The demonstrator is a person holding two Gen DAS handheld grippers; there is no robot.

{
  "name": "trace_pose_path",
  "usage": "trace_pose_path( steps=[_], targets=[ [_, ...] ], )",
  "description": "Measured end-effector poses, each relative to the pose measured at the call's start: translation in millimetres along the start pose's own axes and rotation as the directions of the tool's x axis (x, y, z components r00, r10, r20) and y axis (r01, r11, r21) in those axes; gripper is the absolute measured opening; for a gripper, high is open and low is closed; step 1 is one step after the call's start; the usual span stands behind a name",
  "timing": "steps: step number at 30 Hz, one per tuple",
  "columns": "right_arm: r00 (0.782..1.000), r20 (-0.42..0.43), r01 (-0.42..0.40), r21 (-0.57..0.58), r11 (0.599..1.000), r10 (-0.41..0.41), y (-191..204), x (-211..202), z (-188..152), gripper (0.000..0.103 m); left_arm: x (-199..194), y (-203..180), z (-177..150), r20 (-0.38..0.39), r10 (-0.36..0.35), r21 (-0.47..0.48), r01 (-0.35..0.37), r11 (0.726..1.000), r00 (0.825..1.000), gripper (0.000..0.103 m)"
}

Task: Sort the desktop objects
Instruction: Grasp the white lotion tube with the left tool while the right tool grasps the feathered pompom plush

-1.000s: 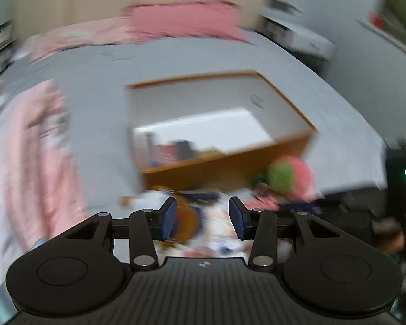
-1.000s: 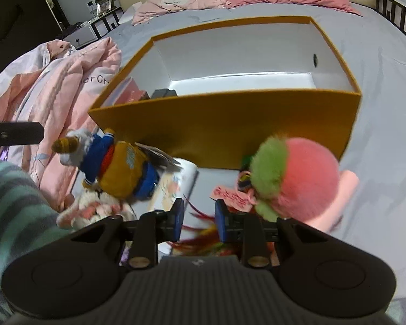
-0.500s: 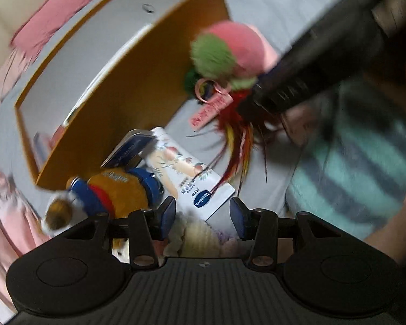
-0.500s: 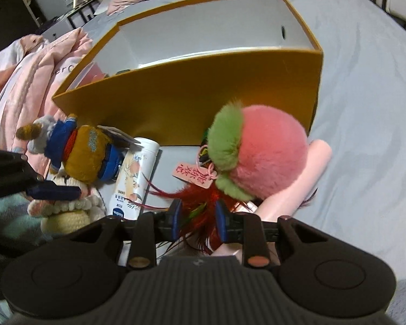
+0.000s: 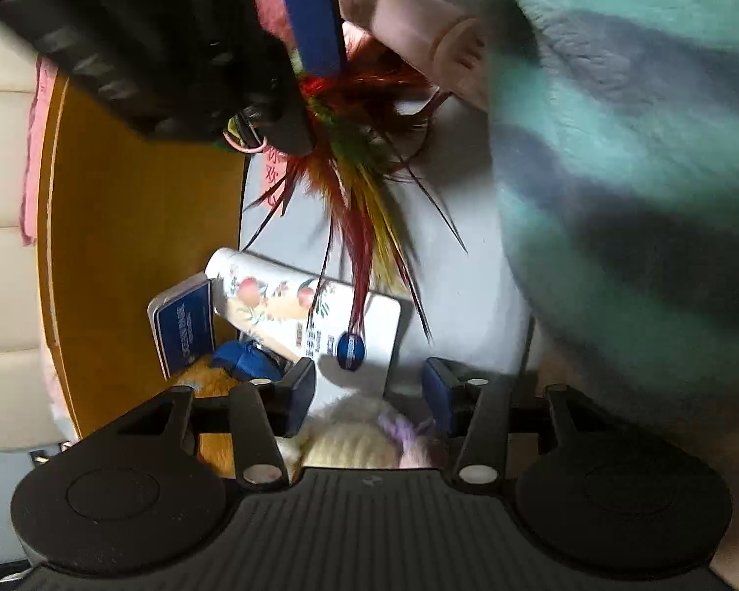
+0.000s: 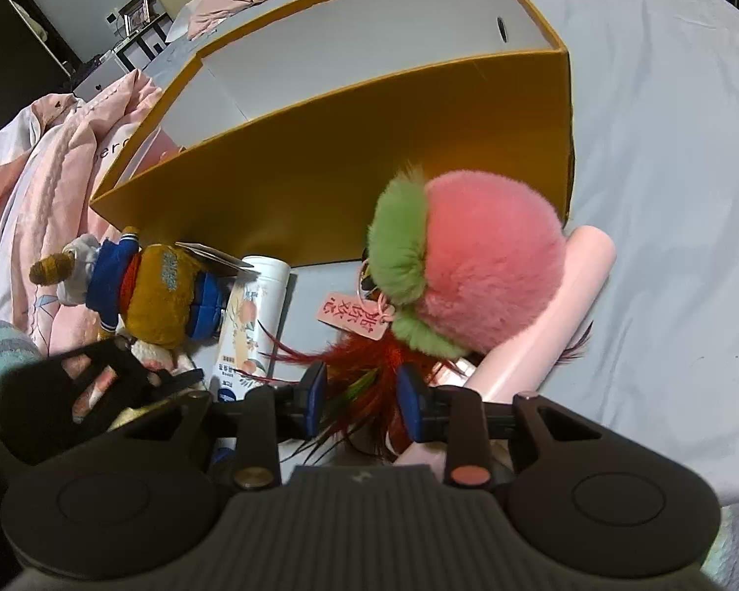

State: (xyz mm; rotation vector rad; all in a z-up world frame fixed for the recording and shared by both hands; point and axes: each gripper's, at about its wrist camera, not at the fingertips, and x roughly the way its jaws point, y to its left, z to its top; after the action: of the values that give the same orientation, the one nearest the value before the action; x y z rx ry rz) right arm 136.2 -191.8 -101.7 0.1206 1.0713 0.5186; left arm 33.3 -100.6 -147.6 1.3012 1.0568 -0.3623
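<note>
Tongs first: the right tongs (image 6: 362,404) stand parted around the red feather tuft (image 6: 369,369), which lies between the blue pads without being pinched; the jaws have just been widening. The left tongs (image 5: 369,396) are likewise released, straddling a cream crocheted toy (image 5: 354,436) that sits between them ungripped, their jaws also just having opened a little. Outward from the right tongs, at twelve to one o'clock, rests the pink-and-green plush ball (image 6: 473,266) with its pink tag, touching a pale pink tube (image 6: 552,325) at two o'clock. At eleven o'clock lies the white lotion tube (image 6: 251,325), and at ten the stuffed figure in blue and orange (image 6: 143,290). Beyond them all, at twelve, stands the orange box (image 6: 350,162), open-topped; only a pinkish item shows in its left corner, the rest looks bare. Sorting seems barely begun, since nearly everything still lies on the grey bed (image 6: 665,147).
</note>
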Motion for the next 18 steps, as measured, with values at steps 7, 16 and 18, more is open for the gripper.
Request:
trace_pose_path(
  steps=[7,16,18],
  targets=[
    [1.000,0.019,-0.012,0.014,1.000,0.012,-2,-2,-1,0.035,1,14,-3,0.002,-0.007,-0.078,0.007,0.997,1.000,0.034],
    [0.998,0.058,0.009,0.015,1.000,-0.010,-2,-10,-6,0.035,-36,50,-37,0.161,0.045,-0.341,0.013,0.940,0.986,0.014],
    [0.998,0.059,0.016,0.015,1.000,-0.017,-2,-10,-6,0.035,-42,61,-44,0.196,0.086,-0.416,0.003,0.909,0.977,0.014]
  ],
)
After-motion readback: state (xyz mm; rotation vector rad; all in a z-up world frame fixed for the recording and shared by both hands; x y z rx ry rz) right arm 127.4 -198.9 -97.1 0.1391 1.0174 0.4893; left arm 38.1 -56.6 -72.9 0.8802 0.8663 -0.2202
